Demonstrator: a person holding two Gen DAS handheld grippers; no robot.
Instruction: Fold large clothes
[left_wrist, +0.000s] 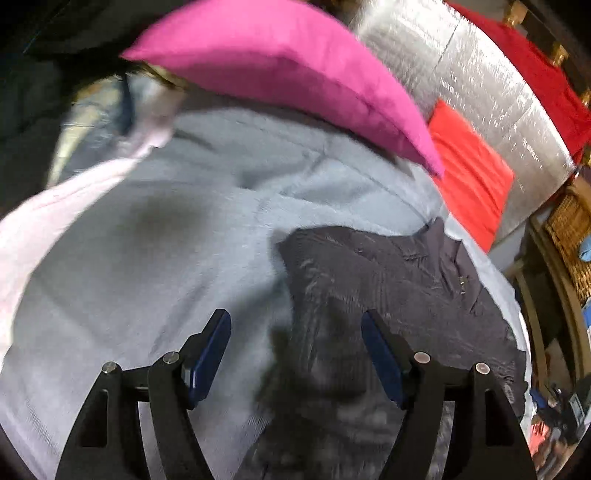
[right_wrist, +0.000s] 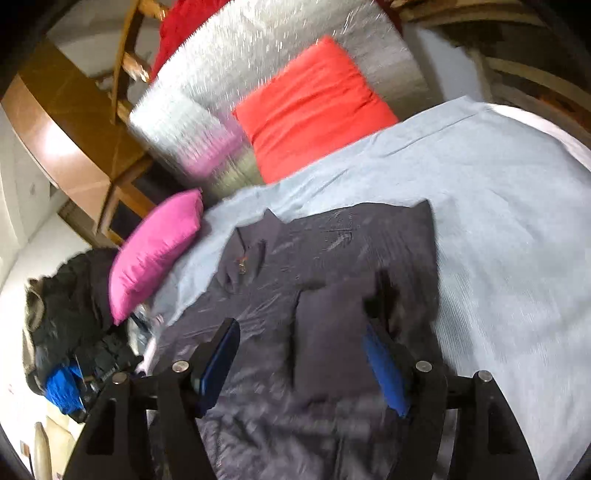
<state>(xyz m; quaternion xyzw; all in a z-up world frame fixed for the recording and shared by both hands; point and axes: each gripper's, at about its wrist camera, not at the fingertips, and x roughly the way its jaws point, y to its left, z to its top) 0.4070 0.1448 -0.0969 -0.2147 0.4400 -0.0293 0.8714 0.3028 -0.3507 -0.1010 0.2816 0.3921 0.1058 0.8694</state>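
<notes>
A dark grey jacket (right_wrist: 325, 258) lies flat on a light blue bedsheet (right_wrist: 498, 229), collar toward the pillows, with a sleeve folded over its front (right_wrist: 332, 332). It also shows in the left wrist view (left_wrist: 388, 288), on the right side of the sheet (left_wrist: 147, 258). My left gripper (left_wrist: 295, 325) is open and empty, above the jacket's left edge. My right gripper (right_wrist: 299, 336) is open and empty, just above the folded sleeve.
A magenta pillow (left_wrist: 288, 66) and a red pillow (left_wrist: 469, 173) lie at the head of the bed against a silver quilted headboard (left_wrist: 480, 74). A pile of dark clothes (right_wrist: 74, 306) lies left of the bed. Wooden furniture (right_wrist: 74, 122) stands behind.
</notes>
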